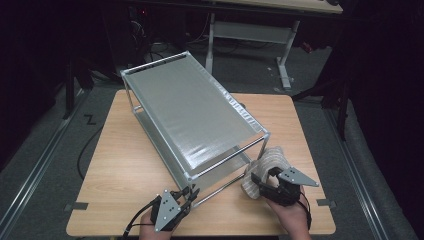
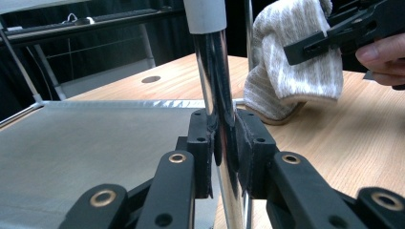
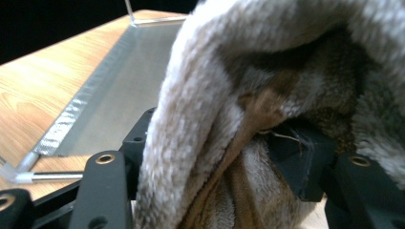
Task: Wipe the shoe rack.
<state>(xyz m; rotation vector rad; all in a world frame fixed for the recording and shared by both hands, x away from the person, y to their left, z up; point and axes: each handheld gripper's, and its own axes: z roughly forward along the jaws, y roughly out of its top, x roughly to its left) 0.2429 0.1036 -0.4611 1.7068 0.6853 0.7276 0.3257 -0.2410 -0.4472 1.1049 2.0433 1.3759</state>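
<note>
A two-shelf metal rack [image 1: 192,112] stands slantwise on the wooden table [image 1: 125,165]. My left gripper [image 1: 190,193] is shut on the rack's near corner post [image 2: 215,71]; in the left gripper view my left gripper [image 2: 223,138] has both jaws pressed to the chrome tube. A fuzzy beige striped slipper [image 1: 267,162] rests on the table just right of the rack's near end. My right gripper [image 1: 260,181] is shut on its edge. In the right gripper view the slipper [image 3: 200,105] bulges up between the jaws of my right gripper [image 3: 215,157]. The slipper [image 2: 296,62] also appears in the left gripper view.
The rack's lower shelf [image 3: 119,90] lies just left of the held slipper. Bare table stretches left of the rack and at the far right corner [image 1: 280,115]. Another desk's legs [image 1: 285,55] stand on the dark floor behind.
</note>
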